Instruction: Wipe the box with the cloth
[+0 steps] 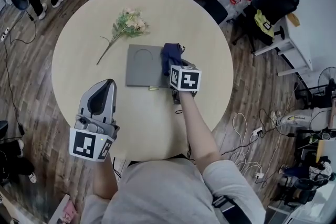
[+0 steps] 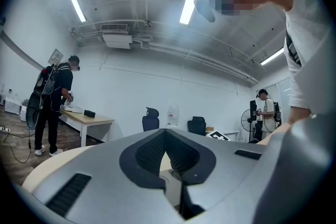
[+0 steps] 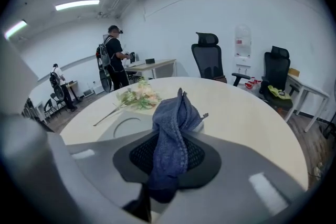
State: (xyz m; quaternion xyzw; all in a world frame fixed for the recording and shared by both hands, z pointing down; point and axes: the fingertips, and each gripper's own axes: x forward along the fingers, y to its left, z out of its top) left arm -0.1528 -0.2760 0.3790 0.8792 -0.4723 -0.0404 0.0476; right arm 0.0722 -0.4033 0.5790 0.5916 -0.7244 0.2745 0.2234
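1. Flat grey rectangular box with a shallow round recess in its lid (image 1: 142,64): it lies near the middle of the round pale wooden bench (image 1: 205,23), with its long hinge side toward the person. In the right gripper view only its left part shows (image 3: 122,127).
2. Dark blue knitted cloth (image 1: 170,55): it is bunched over the right end of the box. Whether it presses on the lid cannot be told from the head view.
3. Progress, as a judgement: the cloth is in hand and brought to the box, so the wipe is at its start or under way. The lid shows no marks from which to read wiped and unwiped areas, and most of its surface lies to the left of the cloth, apparently yet to be covered.
4. Right gripper (image 1: 174,63): its jaws are closed on the cloth (image 3: 172,139), which stands up in a fold from between the pads (image 3: 197,157).
5. Left gripper (image 1: 107,86): it is held above the near left part of the bench, well apart from the box. Its jaws meet at the tips (image 2: 166,135) with nothing between them.
6. Spray of pale artificial flowers on a green stem (image 1: 126,26): it lies on the bench just beyond the box, untouched.
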